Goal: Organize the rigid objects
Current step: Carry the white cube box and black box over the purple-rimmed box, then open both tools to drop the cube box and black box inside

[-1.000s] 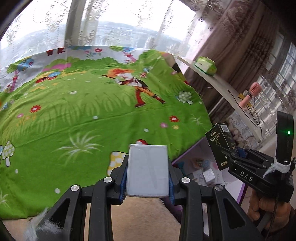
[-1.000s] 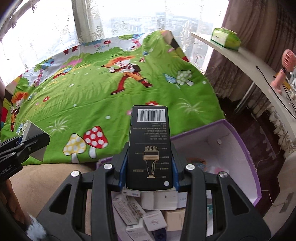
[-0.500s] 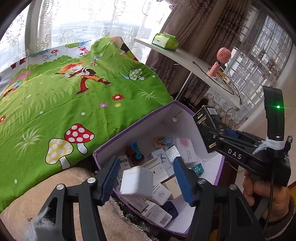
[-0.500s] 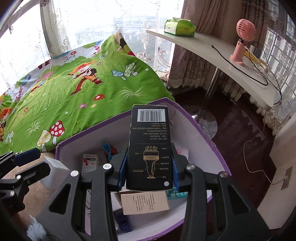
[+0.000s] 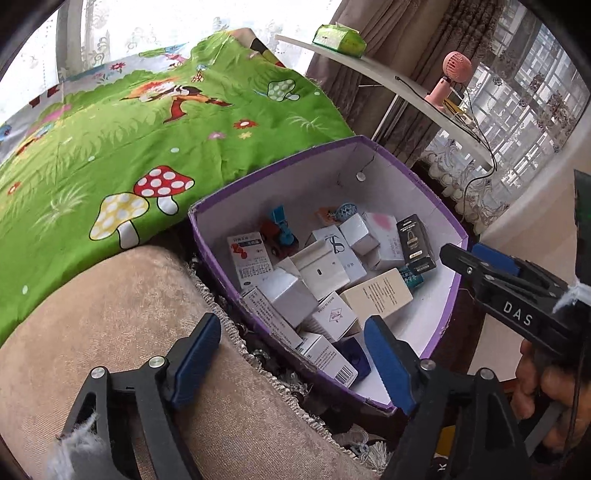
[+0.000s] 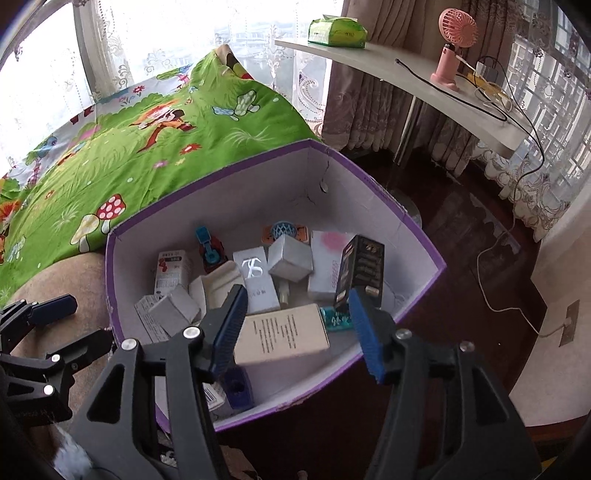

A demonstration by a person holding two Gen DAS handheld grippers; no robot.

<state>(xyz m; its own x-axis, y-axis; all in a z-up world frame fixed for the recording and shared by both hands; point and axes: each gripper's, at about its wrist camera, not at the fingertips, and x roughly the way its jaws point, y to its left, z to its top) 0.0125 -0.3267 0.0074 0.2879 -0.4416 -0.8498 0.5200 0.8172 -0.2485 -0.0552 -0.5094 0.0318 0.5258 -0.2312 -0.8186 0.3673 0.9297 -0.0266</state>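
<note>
An open purple box [image 5: 295,184] [image 6: 258,192] with white inner walls holds several small cartons and toys. My left gripper [image 5: 291,358] hangs over its near-left rim. Its jaws are opening and no pad touches anything. A silver-white box [image 5: 288,295] [image 6: 171,308] lies loose among the cartons below it. My right gripper [image 6: 297,328] is over the box's near side, jaws opening, gripping nothing. The black box [image 6: 360,269] [image 5: 415,243] stands tilted inside, just beyond the right fingertip and free of the pads. Each gripper shows in the other's view: right gripper [image 5: 480,266], left gripper [image 6: 48,317].
A green cartoon blanket [image 5: 147,129] covers the bed behind the box. A beige cushion [image 5: 110,332] lies to its left. A curved white desk [image 6: 424,70] carries a pink fan [image 6: 452,48], a green tissue pack [image 6: 336,33] and cables. Dark floor [image 6: 461,240] lies to the right.
Both grippers swung right from over the blanket to over the purple box. The left one let the silver-white box drop in, then the right one let go of the black box.
</note>
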